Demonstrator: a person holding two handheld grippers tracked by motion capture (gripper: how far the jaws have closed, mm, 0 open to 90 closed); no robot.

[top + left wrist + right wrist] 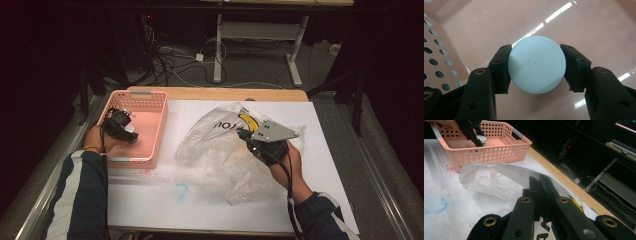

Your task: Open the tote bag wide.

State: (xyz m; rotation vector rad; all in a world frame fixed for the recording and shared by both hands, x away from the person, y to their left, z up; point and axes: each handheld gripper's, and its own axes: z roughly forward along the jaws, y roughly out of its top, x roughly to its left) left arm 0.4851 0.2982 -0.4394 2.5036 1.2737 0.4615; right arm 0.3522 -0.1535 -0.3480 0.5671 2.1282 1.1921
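Note:
A white round object (536,67), short like a small cylinder (481,138), sits low inside the pink perforated basket (137,93) at the table's left. My left gripper (536,50) reaches into the basket, and both of its pads touch the object's sides, so it is shut on it. In the high view that gripper (130,132) is near the basket's middle. My right gripper (540,182) is shut on a fold of the clear plastic bag (220,150), which lies crumpled mid-table with black lettering and a yellow patch (248,121).
A white sheet (150,200) covers the table and carries a blue stain (180,190) near the front. The wooden far edge (215,93) runs behind the basket and the bag. Beyond it are floor cables (165,65) and a desk frame (218,50).

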